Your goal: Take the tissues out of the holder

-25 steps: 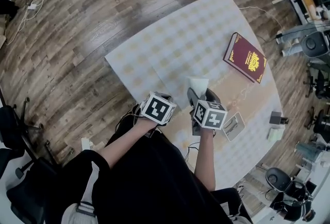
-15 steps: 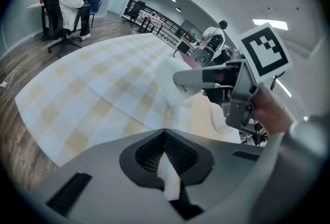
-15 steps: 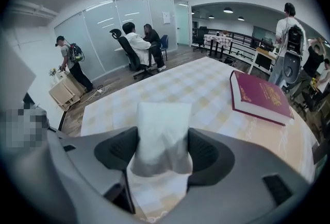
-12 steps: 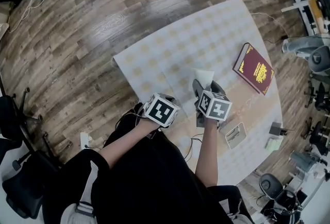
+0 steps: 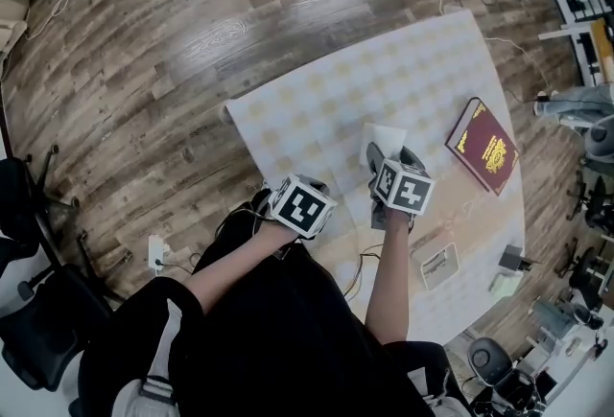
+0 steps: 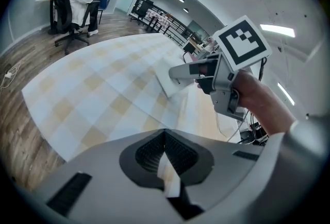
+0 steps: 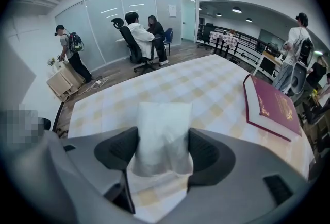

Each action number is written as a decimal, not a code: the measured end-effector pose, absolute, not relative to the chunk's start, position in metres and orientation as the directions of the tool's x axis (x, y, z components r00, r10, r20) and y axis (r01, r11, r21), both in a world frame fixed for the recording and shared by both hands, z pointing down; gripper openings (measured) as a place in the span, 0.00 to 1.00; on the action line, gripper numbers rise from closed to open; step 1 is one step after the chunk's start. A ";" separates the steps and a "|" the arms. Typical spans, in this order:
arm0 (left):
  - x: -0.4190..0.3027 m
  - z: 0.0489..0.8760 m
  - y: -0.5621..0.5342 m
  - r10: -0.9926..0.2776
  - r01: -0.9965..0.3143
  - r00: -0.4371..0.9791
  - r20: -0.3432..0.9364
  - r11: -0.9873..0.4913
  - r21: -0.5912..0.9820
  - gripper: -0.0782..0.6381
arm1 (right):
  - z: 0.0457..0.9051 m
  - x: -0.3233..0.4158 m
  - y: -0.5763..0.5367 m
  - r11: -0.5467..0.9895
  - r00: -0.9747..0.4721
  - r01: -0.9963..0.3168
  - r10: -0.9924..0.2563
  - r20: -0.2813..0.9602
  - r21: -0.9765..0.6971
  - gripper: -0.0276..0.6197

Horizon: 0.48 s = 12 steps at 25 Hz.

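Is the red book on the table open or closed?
Closed: the book lies flat, its red cover over the pages.

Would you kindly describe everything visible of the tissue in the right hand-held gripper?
The tissue is white, thin and soft, folded into a creased, roughly rectangular wad. It sits between the jaws of the right hand-held gripper, pinched on both sides, with its top poking out past them.

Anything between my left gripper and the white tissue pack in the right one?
Nothing visible. The left gripper, shut on a white tissue strip, faces the tissue pack clamped in the right gripper across checked tablecloth; the red book lies off to the side.
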<state>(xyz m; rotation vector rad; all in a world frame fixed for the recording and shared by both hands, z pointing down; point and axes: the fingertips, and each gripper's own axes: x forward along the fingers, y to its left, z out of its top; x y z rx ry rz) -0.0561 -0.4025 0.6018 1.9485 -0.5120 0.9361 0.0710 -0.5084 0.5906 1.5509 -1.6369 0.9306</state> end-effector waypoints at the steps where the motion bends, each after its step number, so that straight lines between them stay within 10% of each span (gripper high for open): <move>1: -0.058 0.603 -0.404 0.008 -0.663 0.628 0.778 -0.518 0.541 0.11 | 0.594 0.070 -0.510 0.037 -0.049 -0.999 -0.499 0.865 -0.036 0.54; 12: -0.057 0.606 -0.407 -0.004 -0.669 0.631 0.776 -0.510 0.541 0.11 | 0.601 0.064 -0.514 0.098 -0.081 -0.994 -0.503 0.860 -0.036 0.57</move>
